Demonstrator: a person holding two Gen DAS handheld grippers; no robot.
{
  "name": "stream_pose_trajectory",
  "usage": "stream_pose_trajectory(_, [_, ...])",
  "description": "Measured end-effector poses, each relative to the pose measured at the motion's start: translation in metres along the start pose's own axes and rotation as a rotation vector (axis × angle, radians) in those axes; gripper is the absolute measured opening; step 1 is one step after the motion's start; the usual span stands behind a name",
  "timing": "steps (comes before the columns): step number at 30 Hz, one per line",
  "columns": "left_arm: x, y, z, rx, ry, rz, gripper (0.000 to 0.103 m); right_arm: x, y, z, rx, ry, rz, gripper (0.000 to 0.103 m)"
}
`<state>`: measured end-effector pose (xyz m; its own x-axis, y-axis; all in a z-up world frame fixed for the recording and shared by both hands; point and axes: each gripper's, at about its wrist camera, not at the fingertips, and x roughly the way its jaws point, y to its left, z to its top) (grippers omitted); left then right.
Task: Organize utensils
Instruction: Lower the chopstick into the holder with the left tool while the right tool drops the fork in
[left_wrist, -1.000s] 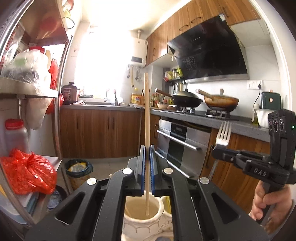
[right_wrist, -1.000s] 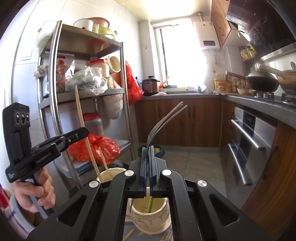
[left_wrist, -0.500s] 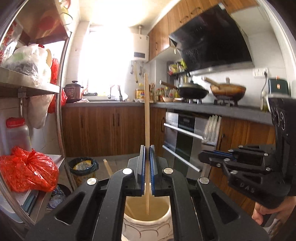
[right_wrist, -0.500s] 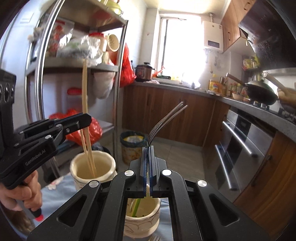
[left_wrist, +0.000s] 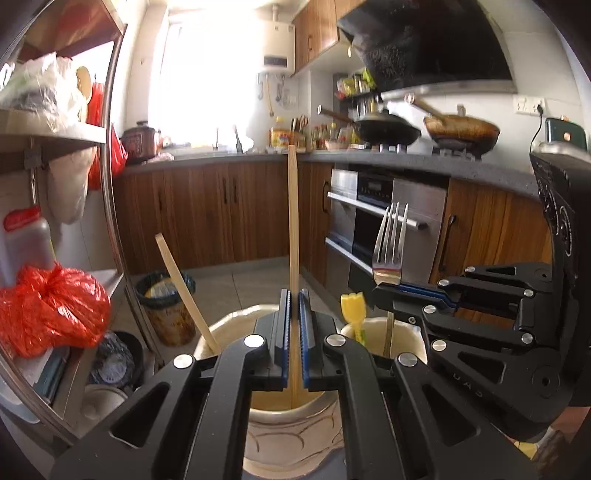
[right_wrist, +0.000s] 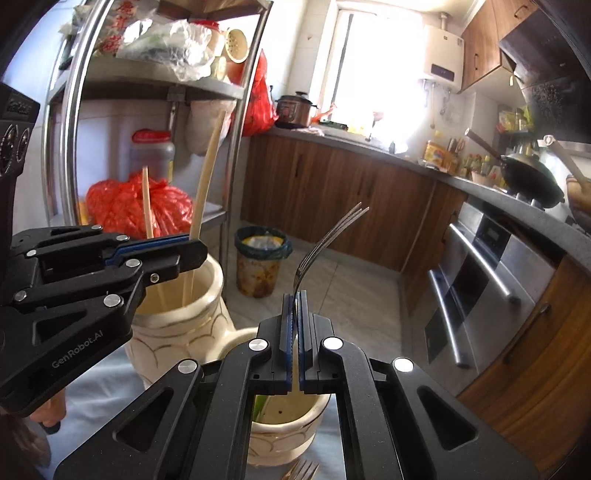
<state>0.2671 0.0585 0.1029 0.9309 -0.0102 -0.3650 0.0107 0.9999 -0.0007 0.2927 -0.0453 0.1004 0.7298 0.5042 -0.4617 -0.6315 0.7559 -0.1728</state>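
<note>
My left gripper (left_wrist: 293, 339) is shut on a wooden chopstick (left_wrist: 293, 236) held upright, its lower end inside a cream ceramic jar (left_wrist: 291, 435). A second chopstick (left_wrist: 183, 288) leans in that jar. My right gripper (right_wrist: 294, 343) is shut on a metal fork (right_wrist: 321, 243), tines up, its handle reaching down into a smaller cream jar (right_wrist: 288, 432). That jar also holds a yellow-green utensil (left_wrist: 352, 310). In the right wrist view the left gripper (right_wrist: 195, 251) sits over the taller jar (right_wrist: 177, 317) with both chopsticks.
A steel shelf rack (right_wrist: 70, 122) with a red bag (right_wrist: 136, 206) stands to the left. A bin (right_wrist: 260, 258) is on the floor. Oven and wood cabinets (right_wrist: 480, 291) run along the right. Another fork (right_wrist: 301, 470) lies on the pale cloth by the small jar.
Both grippers have lowered toward the jars. The chopstick end went deeper into the tall jar and the fork handle into the small jar. Both grips stayed shut.
</note>
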Motion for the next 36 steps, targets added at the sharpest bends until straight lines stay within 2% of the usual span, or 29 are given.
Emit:
stream_pose_trajectory(3, [0.007, 0.004, -0.004, -0.015, 0.041, -0.01, 0.004, 0.007, 0.0, -0.004, -0.006, 0.033, 0.023, 0.003])
stream_pose_trajectory(16, [0.009, 0.013, -0.004, -0.038, 0.071, -0.045, 0.005, 0.015, -0.013, -0.004, 0.089, 0.028, 0.108, 0.004])
stream_pose_trajectory(18, [0.009, 0.013, -0.004, -0.042, 0.071, -0.045, 0.006, 0.019, -0.012, -0.005, 0.095, 0.029, 0.096, 0.005])
stream_pose_trajectory(20, [0.008, 0.014, -0.003, -0.045, 0.065, -0.039, 0.011, 0.019, -0.012, -0.006, 0.096, 0.031, 0.098, 0.008])
stream_pose_trajectory(22, [0.003, 0.014, -0.002, -0.052, 0.041, -0.042, 0.029, 0.018, -0.011, -0.006, 0.087, 0.033, 0.091, 0.014])
stream_pose_trajectory(24, [-0.002, 0.015, 0.0, -0.05, 0.022, -0.038, 0.034, 0.014, -0.011, -0.007, 0.084, 0.03, 0.09, 0.017])
stream_pose_trajectory(30, [-0.019, 0.016, 0.002, -0.055, -0.019, -0.052, 0.039, -0.001, -0.014, -0.008, 0.096, 0.0, 0.107, 0.029])
stream_pose_trajectory(36, [-0.047, 0.013, -0.005, -0.038, -0.065, -0.072, 0.04, -0.028, -0.024, -0.009, 0.137, -0.055, 0.131, 0.033])
